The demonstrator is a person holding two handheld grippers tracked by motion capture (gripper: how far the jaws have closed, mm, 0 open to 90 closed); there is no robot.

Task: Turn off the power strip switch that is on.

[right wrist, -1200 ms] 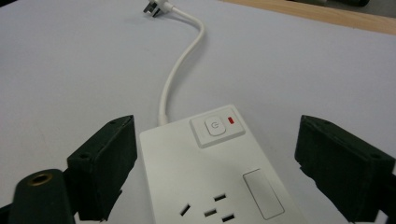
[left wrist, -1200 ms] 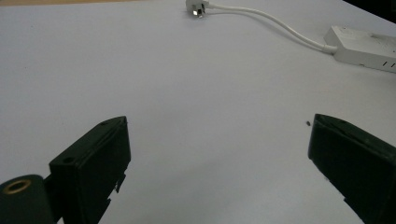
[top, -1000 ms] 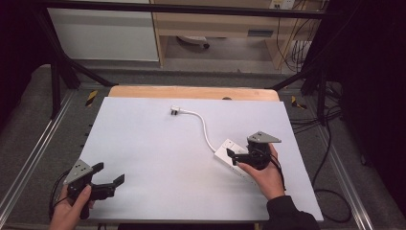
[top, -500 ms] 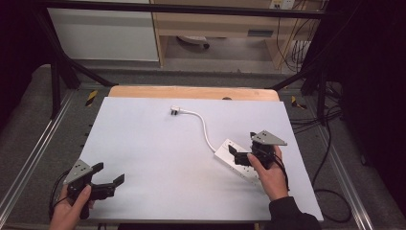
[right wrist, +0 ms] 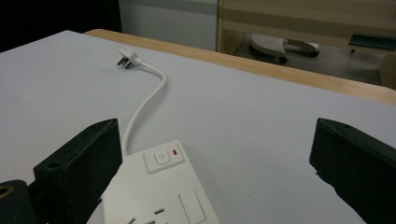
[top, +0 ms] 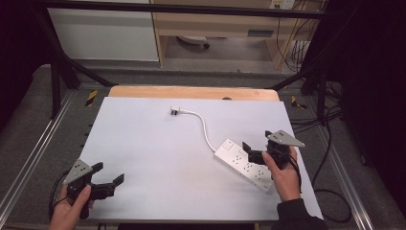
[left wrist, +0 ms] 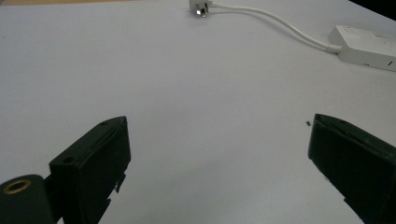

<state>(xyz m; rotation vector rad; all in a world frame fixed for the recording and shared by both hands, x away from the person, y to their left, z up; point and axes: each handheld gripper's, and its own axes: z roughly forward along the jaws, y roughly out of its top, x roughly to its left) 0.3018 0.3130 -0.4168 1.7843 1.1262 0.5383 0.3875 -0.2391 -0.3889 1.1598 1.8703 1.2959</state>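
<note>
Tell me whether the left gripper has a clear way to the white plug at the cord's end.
Probably yes: the left gripper is open, and bare table surface lies between it and the white plug.

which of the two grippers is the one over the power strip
The right gripper, at the table's right side: its open jaws hang over the switch end of the white power strip. The left gripper sits open at the near left corner over bare table.

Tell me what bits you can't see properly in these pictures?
- Power strip: in the high view the right tongs and hand cover part of it; the right gripper view's bottom edge cuts it off.
- Plug pins: too small in the high view.
- Left tongs: bottom edge of the left gripper view cuts them.
</note>
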